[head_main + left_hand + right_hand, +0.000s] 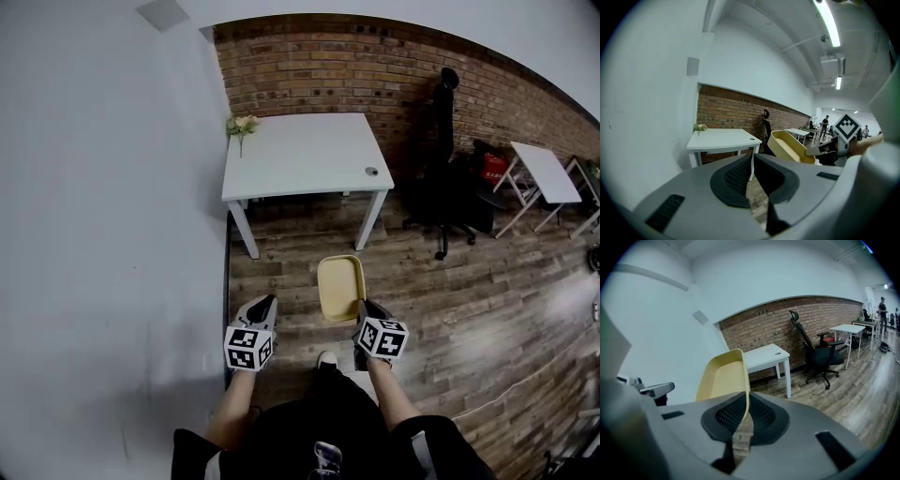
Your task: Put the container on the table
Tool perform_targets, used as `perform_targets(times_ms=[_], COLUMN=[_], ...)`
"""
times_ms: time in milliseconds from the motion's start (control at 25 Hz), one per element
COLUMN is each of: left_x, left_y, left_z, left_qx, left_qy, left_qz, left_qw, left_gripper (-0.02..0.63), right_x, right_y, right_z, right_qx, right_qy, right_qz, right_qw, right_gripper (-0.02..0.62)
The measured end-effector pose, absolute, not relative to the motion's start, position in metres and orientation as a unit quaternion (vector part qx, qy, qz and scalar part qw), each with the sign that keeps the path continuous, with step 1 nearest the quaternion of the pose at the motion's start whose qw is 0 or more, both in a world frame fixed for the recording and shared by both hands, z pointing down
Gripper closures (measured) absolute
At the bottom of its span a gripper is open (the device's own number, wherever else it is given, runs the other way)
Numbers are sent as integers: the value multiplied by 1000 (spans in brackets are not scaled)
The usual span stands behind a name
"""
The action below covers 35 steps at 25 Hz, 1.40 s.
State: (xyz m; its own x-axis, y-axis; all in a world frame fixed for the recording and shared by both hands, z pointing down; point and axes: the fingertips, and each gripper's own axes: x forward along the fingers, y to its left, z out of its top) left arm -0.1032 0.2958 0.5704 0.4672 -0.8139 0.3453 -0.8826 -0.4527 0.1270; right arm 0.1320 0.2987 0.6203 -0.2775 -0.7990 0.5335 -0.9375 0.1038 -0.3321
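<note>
right gripper (pixel 746 397): jaws clamped on one wall of pale yellow rectangular plastic container (pixel 723 376), carried clear of the floor | behind it: white rectangular table (pixel 764 356) against red brick wall (pixel 759 329) | black high-back office chair (pixel 816 355) beside table's right end | brown wood plank floor (pixel 867 380)
</note>
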Motion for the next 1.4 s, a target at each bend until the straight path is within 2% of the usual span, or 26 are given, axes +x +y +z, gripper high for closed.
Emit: perform_targets(times_ms=[960, 1400], left_x=[-44, -37], left_y=[158, 147], left_z=[568, 575], left_qx=[829, 822], left_qy=[-525, -533], left_qz=[134, 136], left_qw=[137, 146], left_gripper=[578, 578], right_x=[170, 188], right_y=[147, 127], right_z=[630, 631], right_qx=[547, 546], right_qy=[-762, -763], right_qz=[324, 325], right_qw=[124, 122], right_gripper=[560, 560])
